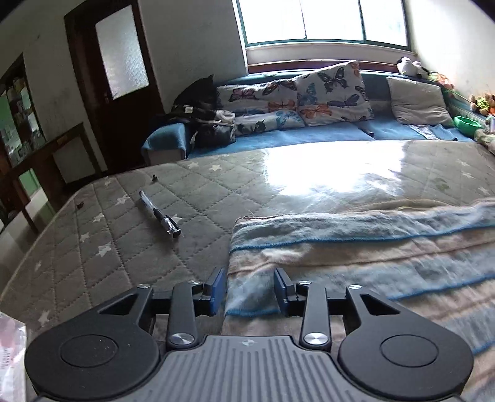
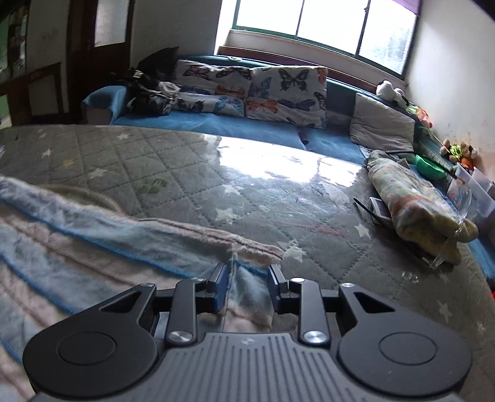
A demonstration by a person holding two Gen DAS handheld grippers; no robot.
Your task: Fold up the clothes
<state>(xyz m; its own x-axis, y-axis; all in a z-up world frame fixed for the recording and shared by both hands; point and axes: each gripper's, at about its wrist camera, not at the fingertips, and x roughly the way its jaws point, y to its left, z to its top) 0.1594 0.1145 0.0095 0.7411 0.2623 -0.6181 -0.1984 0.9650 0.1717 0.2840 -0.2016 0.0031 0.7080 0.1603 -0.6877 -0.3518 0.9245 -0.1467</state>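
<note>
Two handheld grippers sit low over a striped blue-and-pink blanket (image 1: 355,256) spread across a grey, star-quilted bed (image 1: 102,235). From the left wrist view, the left gripper (image 1: 251,289) has its jaws parted, straddling the blanket's left corner near its blue-trimmed edge; the cloth lies between the blue pads (image 1: 218,286) without being pinched. The right wrist view shows the right gripper (image 2: 248,286) at the blanket's opposite corner, jaws likewise apart with a fold of fabric lying loose between them. A black pen (image 1: 160,214) lies on the quilt, apart from the blanket's left edge. Farther right on the bed rests a rolled pastel blanket (image 2: 414,204), a small white device (image 2: 381,211) just beside it. Butterfly-print cushions (image 1: 334,92) line a blue sofa (image 1: 272,137) beneath a bright window (image 1: 324,20).
</note>
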